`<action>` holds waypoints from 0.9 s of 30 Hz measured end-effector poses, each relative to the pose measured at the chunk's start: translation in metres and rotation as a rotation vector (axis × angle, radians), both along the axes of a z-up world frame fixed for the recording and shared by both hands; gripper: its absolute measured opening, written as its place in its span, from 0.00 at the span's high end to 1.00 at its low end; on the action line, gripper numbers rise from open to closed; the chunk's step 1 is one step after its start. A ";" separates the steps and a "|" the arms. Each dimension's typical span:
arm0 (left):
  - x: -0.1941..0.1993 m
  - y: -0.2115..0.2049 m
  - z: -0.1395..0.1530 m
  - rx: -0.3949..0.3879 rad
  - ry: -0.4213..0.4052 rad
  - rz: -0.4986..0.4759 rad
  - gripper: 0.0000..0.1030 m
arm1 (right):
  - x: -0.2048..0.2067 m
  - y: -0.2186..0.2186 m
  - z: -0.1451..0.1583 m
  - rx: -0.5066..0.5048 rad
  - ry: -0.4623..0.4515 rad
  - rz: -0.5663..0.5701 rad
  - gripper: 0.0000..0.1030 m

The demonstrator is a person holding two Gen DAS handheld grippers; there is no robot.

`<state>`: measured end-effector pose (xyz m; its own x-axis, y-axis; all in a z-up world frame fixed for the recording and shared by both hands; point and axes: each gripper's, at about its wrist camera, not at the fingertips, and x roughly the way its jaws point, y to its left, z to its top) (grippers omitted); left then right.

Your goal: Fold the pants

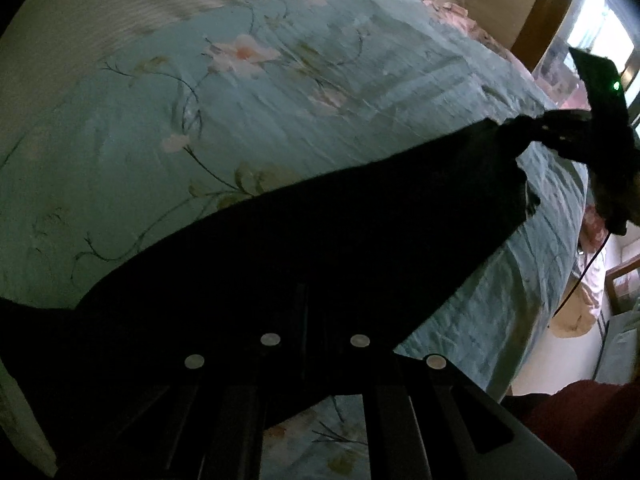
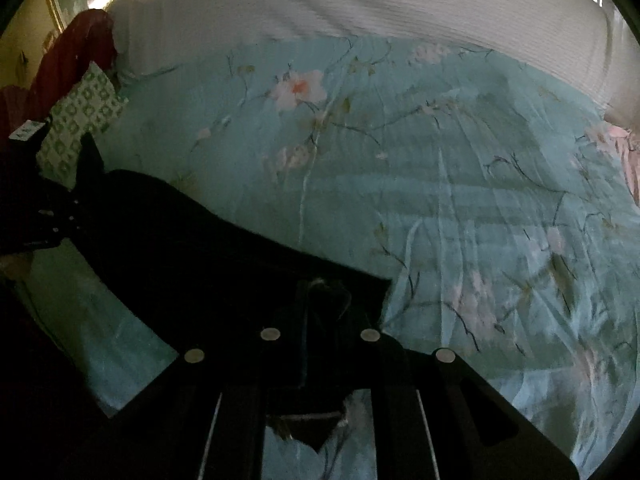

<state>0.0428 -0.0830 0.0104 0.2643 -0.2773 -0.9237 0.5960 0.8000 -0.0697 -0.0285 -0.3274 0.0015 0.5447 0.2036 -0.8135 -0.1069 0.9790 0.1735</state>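
The black pants hang stretched above the teal floral bedspread. In the left wrist view my left gripper is shut on one end of the cloth, which runs up and right to my right gripper, shut on the far corner. In the right wrist view my right gripper pinches the pants near a corner. The cloth stretches left to my left gripper, which holds the other end. The fingertips are hard to tell from the dark fabric.
White ribbed bedding lies along the far side of the bedspread. A green patterned pillow and a dark red sleeve are at the left. The bed edge and floor show at the right of the left wrist view.
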 end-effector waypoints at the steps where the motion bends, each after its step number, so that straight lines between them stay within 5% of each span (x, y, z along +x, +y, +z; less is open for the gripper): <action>1: -0.002 0.000 -0.002 0.005 0.000 -0.002 0.97 | -0.003 0.000 0.000 -0.003 -0.001 0.002 0.90; 16: -0.021 0.001 -0.036 0.037 0.072 0.011 0.90 | -0.025 0.013 -0.029 -0.061 0.110 0.067 0.90; 21: -0.025 0.006 -0.039 0.028 0.105 0.037 0.79 | -0.034 0.008 -0.030 -0.041 0.147 0.042 0.70; 24: -0.028 0.014 -0.036 0.013 0.130 0.064 0.63 | -0.043 0.001 -0.021 -0.040 0.153 0.003 0.53; 27: -0.032 0.025 -0.029 -0.008 0.131 0.097 0.56 | -0.049 -0.005 -0.007 -0.005 0.123 -0.033 0.53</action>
<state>0.0107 -0.0577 -0.0183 0.1673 -0.2634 -0.9501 0.5014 0.8524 -0.1480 -0.0772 -0.3323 -0.0055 0.4469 0.1831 -0.8757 -0.0528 0.9825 0.1784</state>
